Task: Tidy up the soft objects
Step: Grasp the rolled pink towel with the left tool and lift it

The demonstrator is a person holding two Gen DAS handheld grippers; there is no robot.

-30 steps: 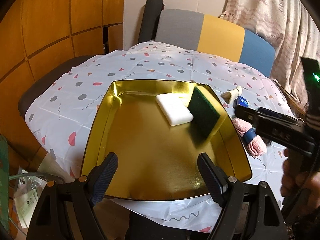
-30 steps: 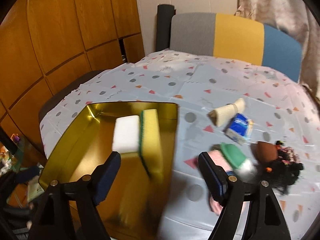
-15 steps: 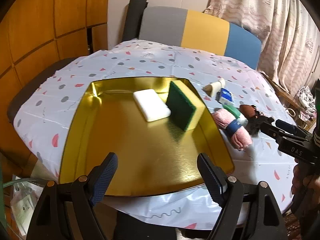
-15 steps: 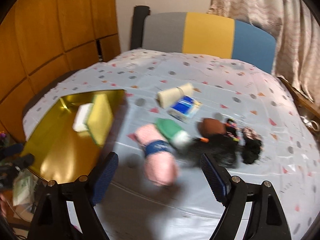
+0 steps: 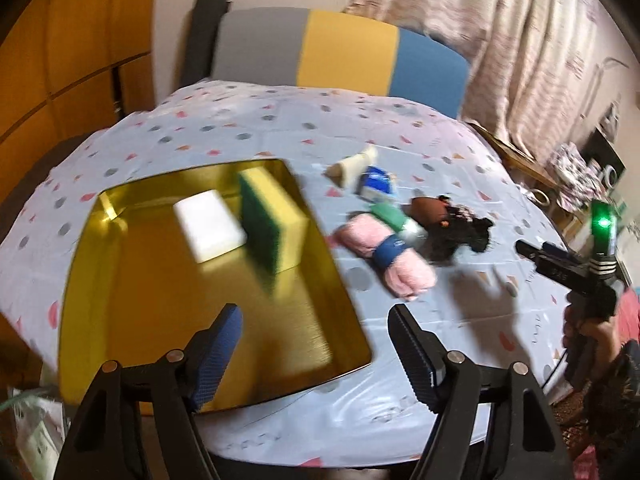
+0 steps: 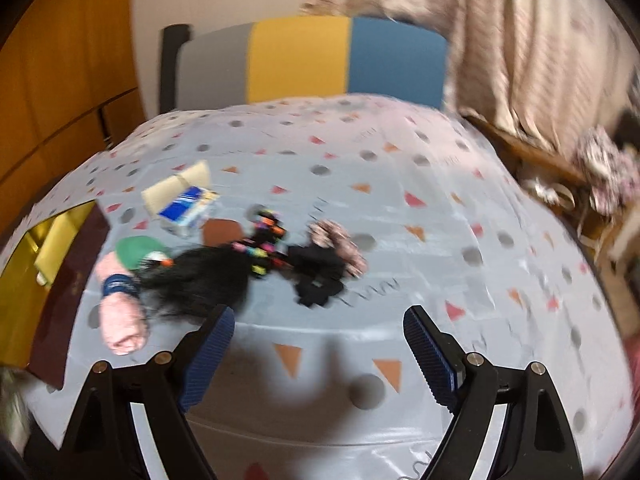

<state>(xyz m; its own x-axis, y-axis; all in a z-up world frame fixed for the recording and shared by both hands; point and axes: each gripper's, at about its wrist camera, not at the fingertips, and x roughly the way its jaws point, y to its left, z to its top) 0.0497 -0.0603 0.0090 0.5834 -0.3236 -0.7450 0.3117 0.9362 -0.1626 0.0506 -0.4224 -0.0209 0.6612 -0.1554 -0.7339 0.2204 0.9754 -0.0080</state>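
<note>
Both grippers empty, soft things waiting beside the gold tray

Left gripper fingers have just narrowed but stand apart; right gripper fingers have just widened. Pink rolled towel lies just beside the tray — light, squashy; grip across its banded middle.

A pale tablecloth dotted with grey circles and pink and orange triangles covers the desk, where a shiny gold tray carries a white sponge and a yellow sponge with a green scouring face. Beside it lie a pink rolled towel banded in dark blue and a black hairpiece. The chair back is striped grey, yellow and blue.
</note>
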